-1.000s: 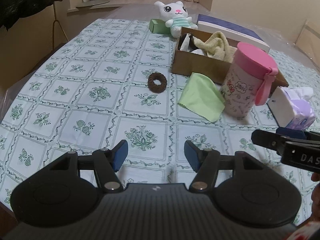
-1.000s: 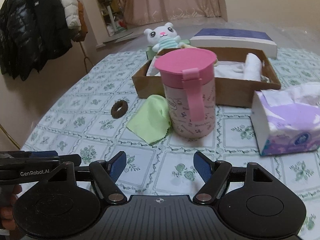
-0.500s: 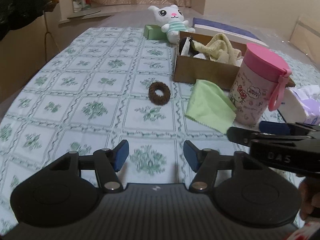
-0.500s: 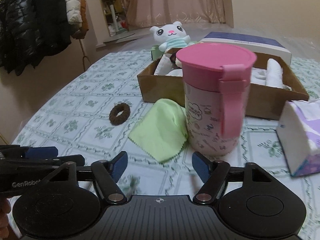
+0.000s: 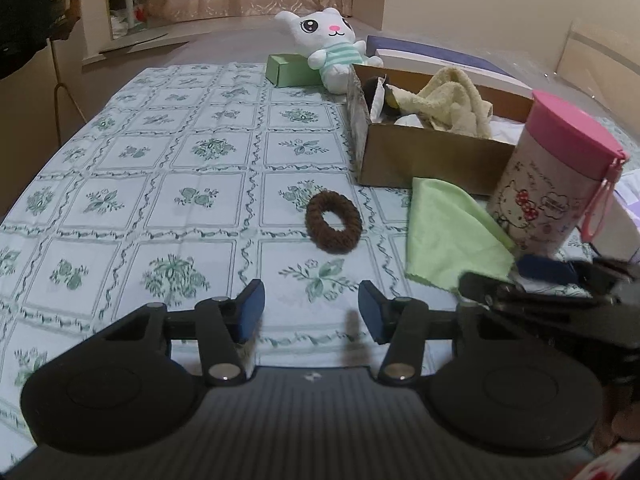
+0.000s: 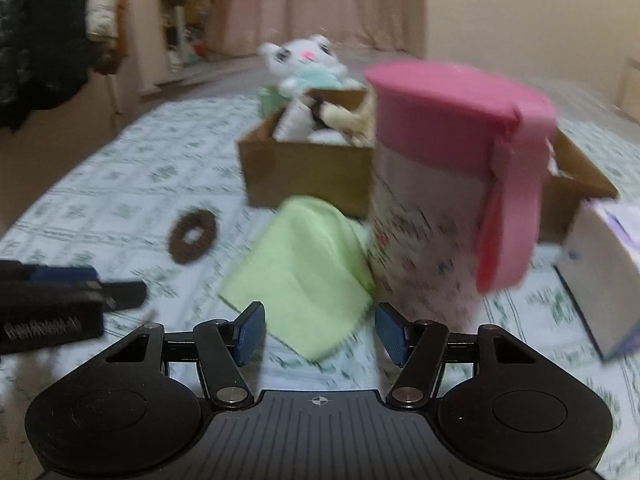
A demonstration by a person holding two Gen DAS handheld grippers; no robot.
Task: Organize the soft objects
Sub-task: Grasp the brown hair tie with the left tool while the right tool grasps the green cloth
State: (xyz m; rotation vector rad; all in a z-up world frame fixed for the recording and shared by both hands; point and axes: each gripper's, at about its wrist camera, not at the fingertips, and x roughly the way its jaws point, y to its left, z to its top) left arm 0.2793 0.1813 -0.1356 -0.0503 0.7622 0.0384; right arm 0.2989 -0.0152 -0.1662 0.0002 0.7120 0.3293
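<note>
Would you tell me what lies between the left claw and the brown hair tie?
Only bare tablecloth, seen in the left wrist view, separates the left claw from the hair tie.

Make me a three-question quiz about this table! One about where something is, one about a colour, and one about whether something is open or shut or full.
1. Where does the brown hair ring lie?
A. inside the cardboard box
B. on the tablecloth, left of the green cloth
C. on top of the cup

2. What colour is the lid of the cartoon cup?
A. pink
B. blue
C. yellow

3. What is between the right gripper's jaws?
A. the plush toy
B. the hair ring
C. nothing gripped; the pads press on nothing

Answers: 1 B, the ring rests on the tablecloth beside the green cloth, outside the cardboard box. 2 A, the lid is pink. 3 C, the closing jaws stand apart just before the cloth's near corner.
</note>
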